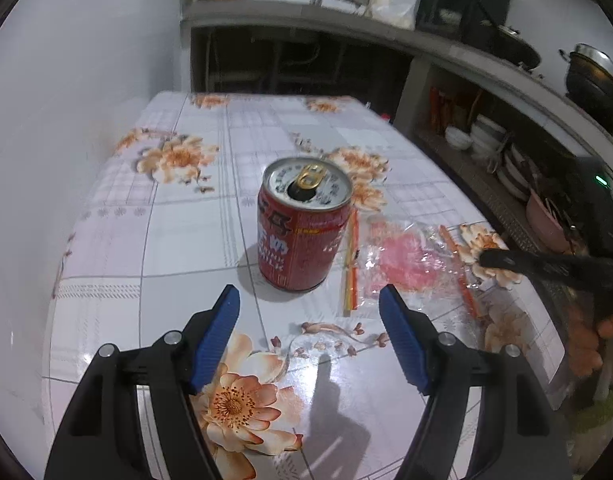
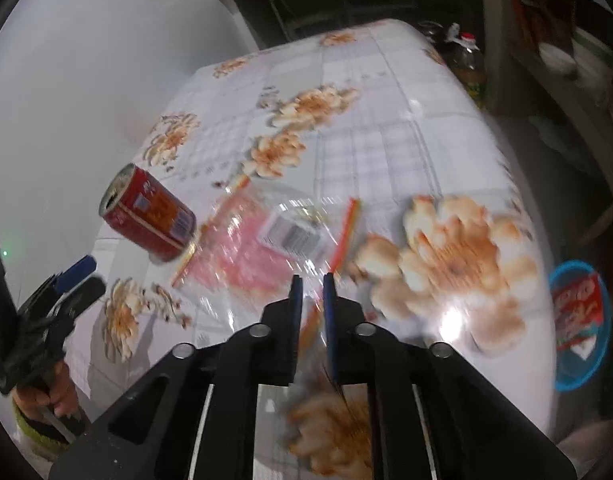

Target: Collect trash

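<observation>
So we've got a red drink can (image 1: 304,226) standing upright on the surface (image 1: 186,240), which has a floral checked cover on it, tab already popped. Our left hand-held gripper (image 1: 309,300) hangs just short of the can with its blue pads (image 1: 216,340) spread wide and nothing between them.

Right beside the can lies a clear plastic bag (image 1: 402,260) with pink stuff inside and a striped zip edge, flat on the surface. From the right wrist view the bag (image 2: 266,240) is pretty blurred, but our right hand-held gripper (image 2: 312,282) has its jaws nearly together, and a corner of that clear plastic looks pinched between them.

Off the right edge of the surface, down on the floor, sits a blue bin (image 2: 582,324) with a red wrapper (image 2: 576,312) already in it. A yellowish bottle (image 2: 468,64) stands beyond the far corner.
</observation>
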Motion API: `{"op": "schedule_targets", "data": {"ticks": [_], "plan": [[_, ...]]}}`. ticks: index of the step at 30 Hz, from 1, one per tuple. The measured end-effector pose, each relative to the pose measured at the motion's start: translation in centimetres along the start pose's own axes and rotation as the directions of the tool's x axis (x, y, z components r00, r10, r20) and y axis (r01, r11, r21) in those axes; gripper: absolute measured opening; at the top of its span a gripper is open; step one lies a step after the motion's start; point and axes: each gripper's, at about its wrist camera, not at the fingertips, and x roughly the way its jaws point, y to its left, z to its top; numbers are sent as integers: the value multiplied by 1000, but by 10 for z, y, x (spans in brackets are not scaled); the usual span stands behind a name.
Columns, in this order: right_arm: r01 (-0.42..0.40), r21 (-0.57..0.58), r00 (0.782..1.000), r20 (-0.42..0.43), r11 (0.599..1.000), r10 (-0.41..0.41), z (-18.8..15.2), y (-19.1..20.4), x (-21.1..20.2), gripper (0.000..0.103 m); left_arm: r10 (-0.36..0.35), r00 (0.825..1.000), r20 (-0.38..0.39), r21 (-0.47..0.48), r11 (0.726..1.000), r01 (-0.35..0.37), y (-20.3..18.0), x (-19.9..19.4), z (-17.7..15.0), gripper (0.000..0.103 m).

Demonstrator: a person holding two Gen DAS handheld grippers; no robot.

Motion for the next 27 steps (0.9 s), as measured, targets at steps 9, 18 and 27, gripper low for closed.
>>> {"op": "schedule_targets", "data": {"ticks": [9, 18, 27], "plan": [[-19, 61, 999, -46, 998, 22, 66, -15, 57, 32, -160, 984, -73, 98, 981, 167, -50, 30, -2, 39], [-164, 117, 971, -154, 979, 181, 55, -26, 63, 47, -155, 970, -185, 105, 979, 176, -68, 82, -4, 17], [-325, 195, 903, -225, 925, 365, 4, -36, 36, 54, -189, 968, -164, 131, 968, 212, -73, 75, -10, 17]]}}
